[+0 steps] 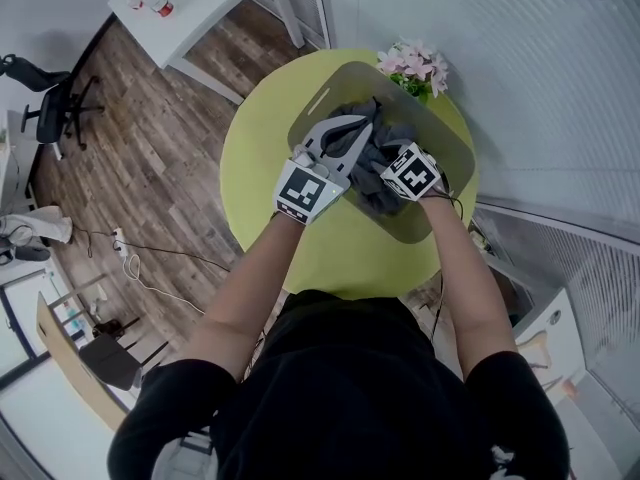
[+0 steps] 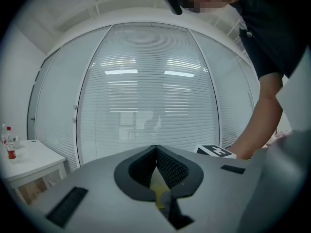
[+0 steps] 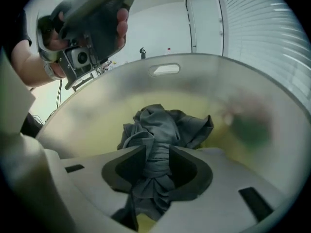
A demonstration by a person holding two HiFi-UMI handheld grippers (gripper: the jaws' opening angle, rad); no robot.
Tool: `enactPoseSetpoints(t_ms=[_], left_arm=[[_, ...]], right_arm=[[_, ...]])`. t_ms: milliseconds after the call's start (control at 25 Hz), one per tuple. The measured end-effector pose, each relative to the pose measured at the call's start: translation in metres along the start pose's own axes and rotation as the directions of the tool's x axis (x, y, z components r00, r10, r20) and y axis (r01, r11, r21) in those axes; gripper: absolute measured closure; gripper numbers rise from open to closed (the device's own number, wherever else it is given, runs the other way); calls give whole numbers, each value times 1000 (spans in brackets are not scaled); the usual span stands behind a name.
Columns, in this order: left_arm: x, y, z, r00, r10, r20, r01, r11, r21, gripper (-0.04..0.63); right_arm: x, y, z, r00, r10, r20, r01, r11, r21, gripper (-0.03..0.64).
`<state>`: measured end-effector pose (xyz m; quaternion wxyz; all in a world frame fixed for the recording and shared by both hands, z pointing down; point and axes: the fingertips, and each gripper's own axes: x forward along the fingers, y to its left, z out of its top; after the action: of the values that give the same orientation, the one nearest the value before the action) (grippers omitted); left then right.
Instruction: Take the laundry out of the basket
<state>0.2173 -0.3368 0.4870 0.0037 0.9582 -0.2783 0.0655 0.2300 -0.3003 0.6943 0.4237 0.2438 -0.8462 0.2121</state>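
A crumpled dark grey garment (image 1: 385, 138) lies in a translucent basket (image 1: 330, 93) on the round yellow-green table (image 1: 260, 168). My right gripper (image 1: 400, 163) reaches down into the basket. In the right gripper view a bunched fold of the garment (image 3: 160, 125) runs between the jaws of that gripper (image 3: 154, 152), which stand partly apart; the fabric touches both pads (image 3: 131, 166). My left gripper (image 1: 355, 123) hovers over the basket's left side above the laundry. Its pads (image 2: 167, 166) meet at the tip of the gripper (image 2: 156, 149) with nothing between them.
A pot of pink flowers (image 1: 412, 68) stands just behind the basket. A white table (image 1: 190, 8) with small bottles and an office chair (image 1: 50, 98) are off to the left on the wood floor. Window blinds (image 2: 155, 91) lie beyond. The basket wall (image 3: 233, 91) rings the right gripper.
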Motion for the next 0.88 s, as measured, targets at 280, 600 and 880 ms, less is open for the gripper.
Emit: enactPoseSetpoints(t_ms=[280,600,880], left_arm=[[9,11,-10,1000,-12,2,12,1000,0,586],[9,17,-6,1000,-9,22,10,1000,-19,586],[6,22,-5,999,21,28,-20,999,-26,586]], right_arm=[[36,3,-12,993,88,-74,-86,996,38,350],[68,5,-29,967,121,-225,-129,992,-19,226],[93,11,-42,942,127,-310,-144,989,-32,195]])
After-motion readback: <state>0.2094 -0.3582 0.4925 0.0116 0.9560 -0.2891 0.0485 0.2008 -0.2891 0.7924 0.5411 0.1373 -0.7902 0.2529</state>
